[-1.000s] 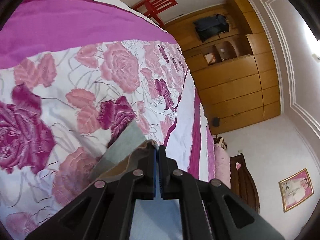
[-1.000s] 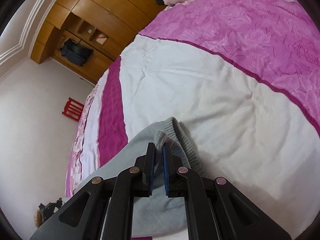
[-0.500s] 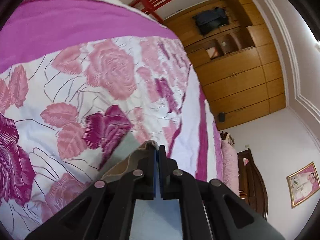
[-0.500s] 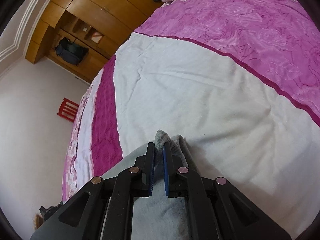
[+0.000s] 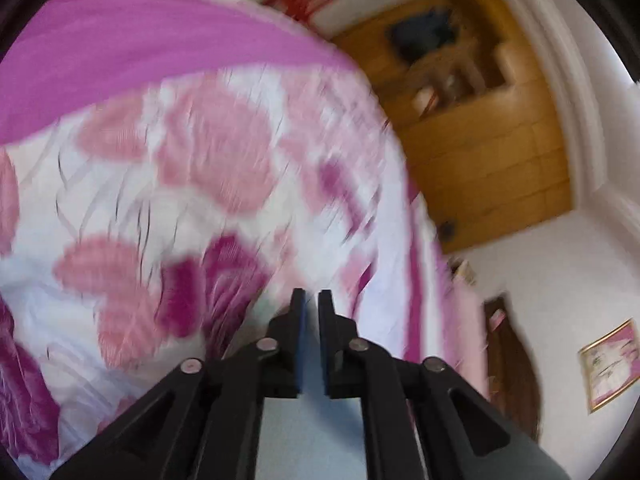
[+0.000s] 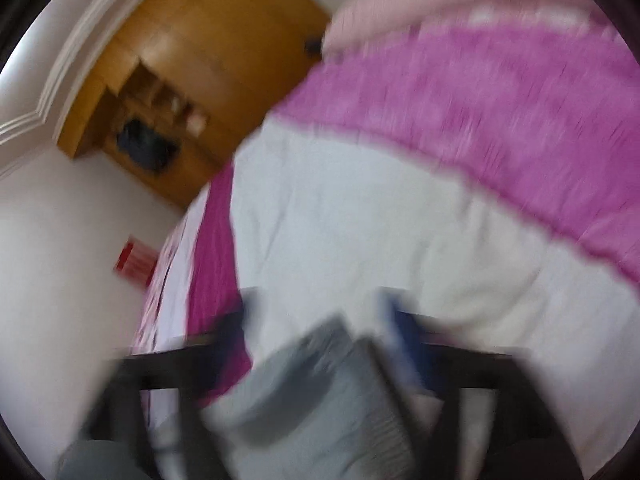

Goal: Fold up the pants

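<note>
Bedroom, wooden wardrobe (image 5: 488, 152) behind; bed with pink-and-white floral quilt (image 5: 168, 184) carries the work. Both views blurred. Left gripper (image 5: 311, 300): jaws narrowly parted, nothing visible between them. Right gripper (image 6: 316, 312): jaws wide, soft grey knit pants (image 6: 320, 392) lying under them on the quilt. Looks like a release step after a fold. Next move probably calls for regrasping an edge.

The pants (image 6: 320, 392) are soft grey knit with a ribbed band, lying bunched on the bed at 6 o'clock in the blurred right wrist view, while the left wrist view shows pale grey-blue cloth (image 5: 312, 432) at 6 o'clock.
</note>
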Available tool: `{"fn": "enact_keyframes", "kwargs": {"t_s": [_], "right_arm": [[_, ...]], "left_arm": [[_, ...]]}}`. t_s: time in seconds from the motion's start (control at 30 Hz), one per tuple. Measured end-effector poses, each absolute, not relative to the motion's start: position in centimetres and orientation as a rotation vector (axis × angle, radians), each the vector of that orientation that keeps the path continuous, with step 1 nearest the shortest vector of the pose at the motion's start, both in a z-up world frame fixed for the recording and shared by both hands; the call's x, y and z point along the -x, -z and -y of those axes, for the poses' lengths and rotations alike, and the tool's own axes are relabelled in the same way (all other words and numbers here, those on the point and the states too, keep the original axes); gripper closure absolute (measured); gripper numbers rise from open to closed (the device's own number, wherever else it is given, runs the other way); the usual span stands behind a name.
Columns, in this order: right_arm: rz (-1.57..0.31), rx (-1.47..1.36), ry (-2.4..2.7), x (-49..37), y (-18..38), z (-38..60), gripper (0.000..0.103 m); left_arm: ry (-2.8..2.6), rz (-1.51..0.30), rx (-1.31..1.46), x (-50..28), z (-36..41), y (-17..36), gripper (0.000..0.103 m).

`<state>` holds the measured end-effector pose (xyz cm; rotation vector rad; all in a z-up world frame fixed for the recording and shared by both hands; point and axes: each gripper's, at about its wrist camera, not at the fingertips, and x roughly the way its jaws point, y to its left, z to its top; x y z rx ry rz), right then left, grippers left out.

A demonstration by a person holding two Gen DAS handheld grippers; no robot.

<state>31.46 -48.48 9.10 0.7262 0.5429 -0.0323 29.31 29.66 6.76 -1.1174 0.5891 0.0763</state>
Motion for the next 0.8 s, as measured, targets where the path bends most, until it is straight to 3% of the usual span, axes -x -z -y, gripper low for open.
{"fn": "enact_keyframes", "kwargs": {"t_s": [0.07, 0.1, 0.17, 0.23, 0.47, 0.63, 0.8], "right_arm": [[-0.527, -0.689, 0.032, -31.2, -9.8, 48.4, 0.000], [-0.548, -0.671, 0.035, -31.2, -9.8, 48.3, 0.000], [-0.592, -0.650, 0.041, -31.1, -9.3, 47.9, 0.000], [-0.674, -0.643, 0.051, -31.0, -8.2, 47.4, 0.000], [-0.827, -0.683, 0.046, -28.2, -5.1, 46.5, 0.000], [-0.881, -0.783, 0.024, -26.6, -4.4, 45.6, 0.000], [-0.932, -0.762, 0.040, -23.9, -3.4, 43.9, 0.000]], "left_arm": [[-0.081, -0.354, 1.170, -26.3, -30.9, -8.4, 0.024], [-0.080, -0.226, 1.163, -24.5, -31.3, -9.6, 0.016], [-0.065, -0.187, 1.100, -22.8, -32.1, -11.4, 0.015], [-0.051, -0.270, 1.059, -22.5, -32.6, -11.7, 0.015], [0.059, -0.581, 1.250, -19.7, -32.4, -7.2, 0.019], [0.088, -0.815, 1.196, -19.5, -29.5, -4.8, 0.019], [0.120, -0.889, 1.147, -22.0, -28.1, -3.4, 0.021]]}}
